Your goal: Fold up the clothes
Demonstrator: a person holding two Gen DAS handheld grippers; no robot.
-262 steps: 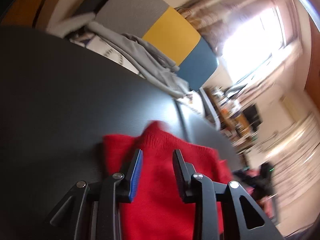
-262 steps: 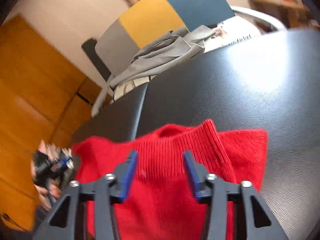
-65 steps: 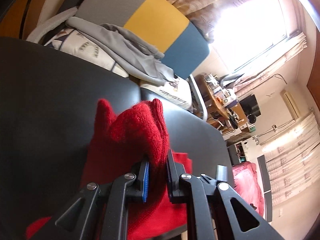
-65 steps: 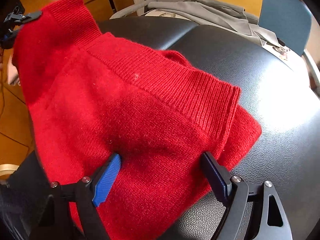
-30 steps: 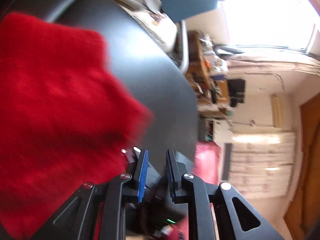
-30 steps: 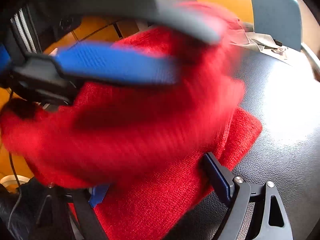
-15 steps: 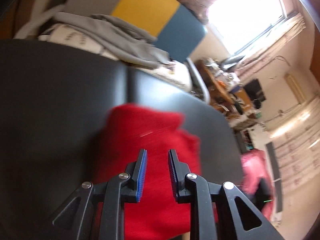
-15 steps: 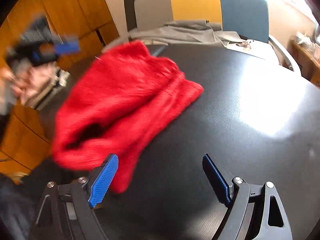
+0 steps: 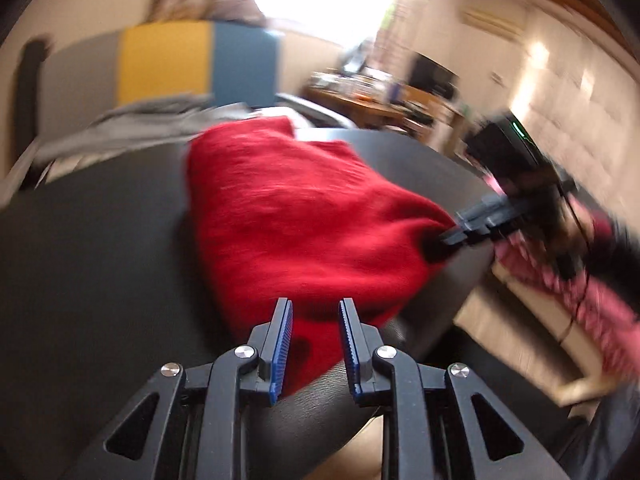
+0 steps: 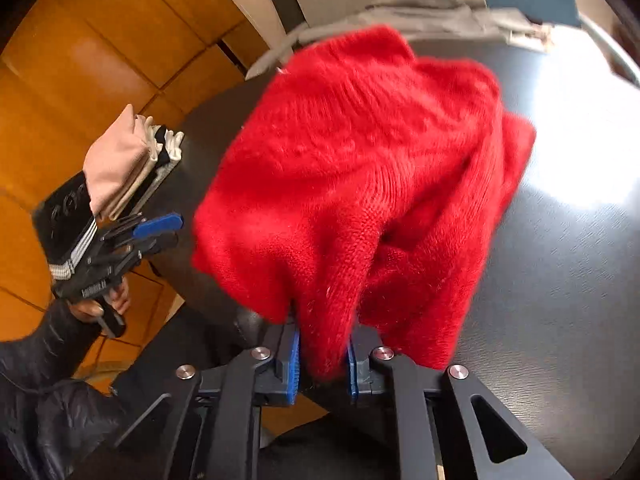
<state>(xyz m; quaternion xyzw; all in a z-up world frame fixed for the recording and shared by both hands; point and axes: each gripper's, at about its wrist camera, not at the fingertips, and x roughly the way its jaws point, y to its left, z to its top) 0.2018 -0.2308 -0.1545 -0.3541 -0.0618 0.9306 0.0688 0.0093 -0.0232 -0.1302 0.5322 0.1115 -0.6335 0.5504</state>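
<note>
One dark leather-textured surface [image 10: 560,280] carries the work, and on it lies a red knitted sweater [image 10: 360,152], bunched into a rough mound rather than laid flat; it sits toward the near edge of the surface, with its lower portion hanging over that edge. Beyond it, a grey garment [image 10: 420,8] lies draped at the far side, in front of a chair back in grey, yellow and blue [image 9: 168,64]. A stack of folded clothes [image 10: 120,168] rests at the left edge of the surface.

The right gripper [image 10: 322,364] has just been closing, and its fingers are clamped on a thick fold of the sweater at the near edge. The left gripper [image 9: 314,344] has just been opening a little; its fingers stand narrowly apart with nothing between them, just short of the sweater's near hem.

Risk assessment: the grip takes in several layers at once, so lifting from here would likely drag the whole mound instead of one edge, undoing any fold. The overhang may also pull the garment off the surface if released. The left wrist view is blurred, so fine placement cannot be confirmed.
</note>
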